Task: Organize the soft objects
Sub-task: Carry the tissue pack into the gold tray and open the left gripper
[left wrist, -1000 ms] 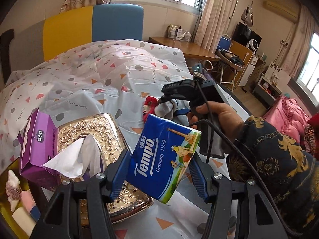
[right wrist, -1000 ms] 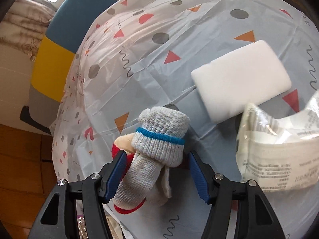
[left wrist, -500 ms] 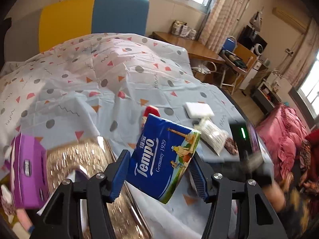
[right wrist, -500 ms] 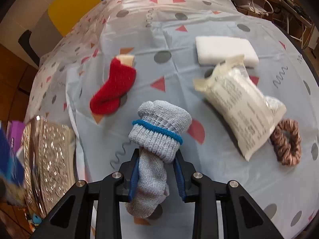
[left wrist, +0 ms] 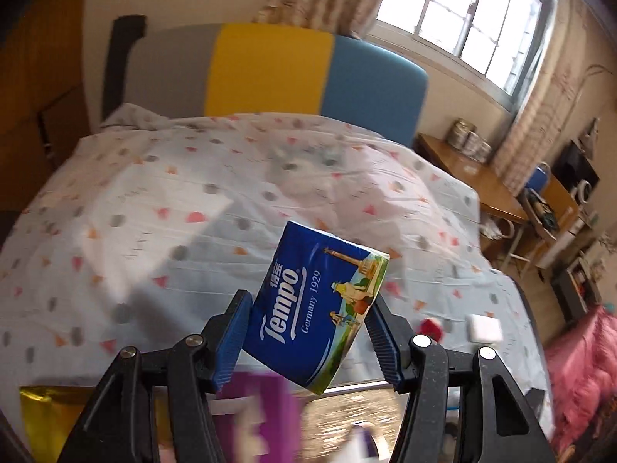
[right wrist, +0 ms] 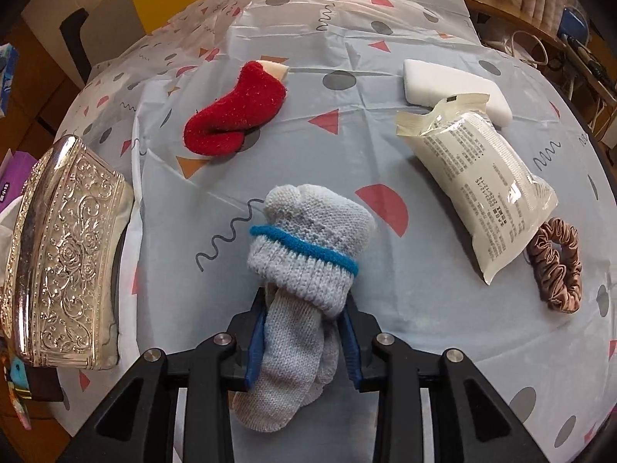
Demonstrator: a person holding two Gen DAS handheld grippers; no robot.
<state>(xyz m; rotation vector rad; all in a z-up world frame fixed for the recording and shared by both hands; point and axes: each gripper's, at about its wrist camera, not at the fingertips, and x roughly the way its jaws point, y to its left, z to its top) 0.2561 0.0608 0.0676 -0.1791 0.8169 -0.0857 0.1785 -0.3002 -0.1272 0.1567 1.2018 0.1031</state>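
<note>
Right wrist view: my right tongs (right wrist: 302,341) are pinching a rolled-up grey sock (right wrist: 304,266) with a blue stripe, held over the dotted sheet (right wrist: 385,308). The jaws have just been closing, with the sock between them, so it's squeezed pretty tight.
Left wrist view: left tongs (left wrist: 304,341) are clamped on a blue Tempo tissue pack (left wrist: 322,308), held up over the bed. Picture's a bit smeary.
Done so far: honestly not much. Two things are in hand and neither is put away yet.
Still lying around: red sock (right wrist: 235,115) towards the far side, white sponge block (right wrist: 451,85), a sealed white packet (right wrist: 478,189) touching the sponge, and a brown scrunchie (right wrist: 555,266) right against the packet.
Left edge of the bed: shiny embossed tissue box (right wrist: 65,254), with something purple (left wrist: 266,416) beside it, too blurry to call.
My guess on progress: early days, most of the soft stuff still needs a home.
</note>
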